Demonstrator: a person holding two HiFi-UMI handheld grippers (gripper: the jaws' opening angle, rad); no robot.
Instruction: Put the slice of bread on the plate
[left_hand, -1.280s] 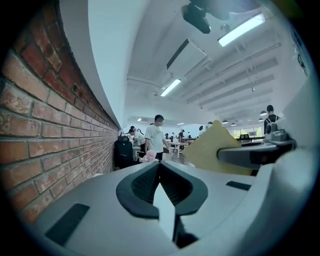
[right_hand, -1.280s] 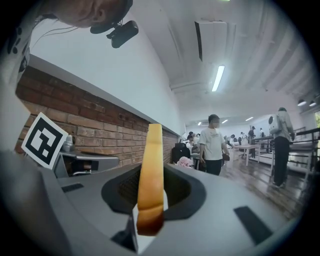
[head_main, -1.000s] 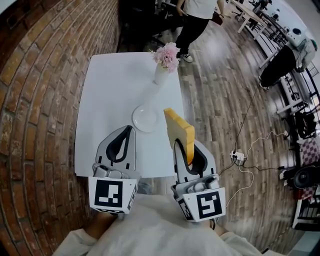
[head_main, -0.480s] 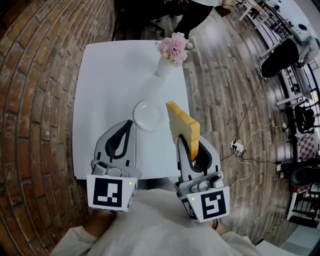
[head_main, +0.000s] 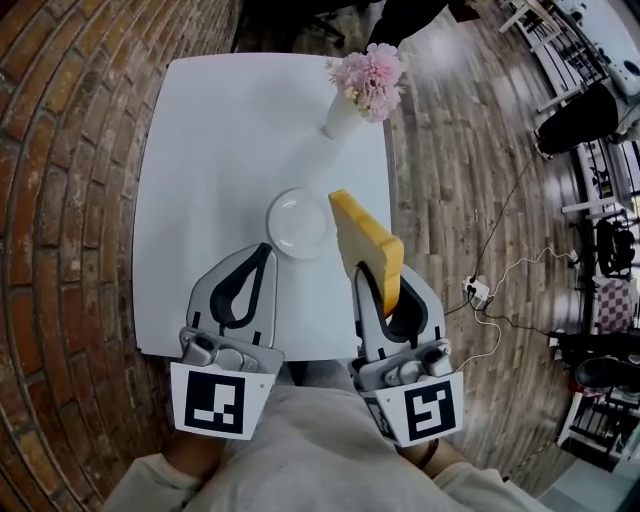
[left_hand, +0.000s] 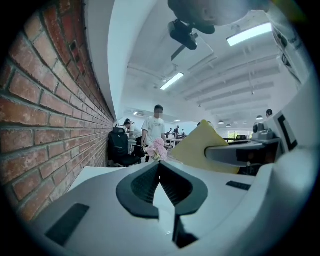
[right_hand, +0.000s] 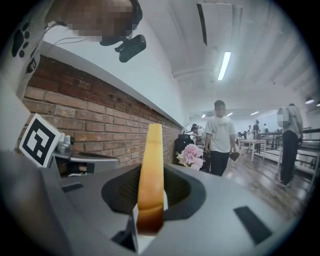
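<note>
- Both grippers have come further in over the bench (head_main: 215, 130) since the earlier head frames. The near edge of the bench now lies back under their bodies. The slice of bread has travelled with them, upright and in the same grip.
- Head view: the right gripper (head_main: 366, 285) carries the slice of bread (head_main: 366, 245) on edge. The slice's top corner reaches to about 3 o'clock of the plate (head_main: 297, 222), just beside the rim, and I judge it to be above the rim rather than touching it.
- Head view: the left gripper (head_main: 263, 252) sits at 6 o'clock of the plate with its tips drawn together and nothing in them. A vase of flowers (head_main: 360, 85) stands at 1 o'clock of the plate, well apart.
- Left gripper view: its fingers (left_hand: 142, 185) meet at the tips with only bare bench beyond, so it is closed and empty. The bread (left_hand: 197, 147) shows at 2 o'clock and the flowers (left_hand: 157, 149) at 12 o'clock.
- Right gripper view: the fingers (right_hand: 177, 190) are clamped on the lower end of the bread (right_hand: 151, 170), which stands straight up between them. The flowers (right_hand: 191, 155) are at 1 o'clock.
- Step in hand: this is the carry, and the bread is not yet on the plate.
- Next move, as I judge it: the right gripper needs to shift toward 10 o'clock until the slice is over the plate's middle. It should then tip the slice flat, lower it, and only then open. The left gripper has no part to play.
</note>
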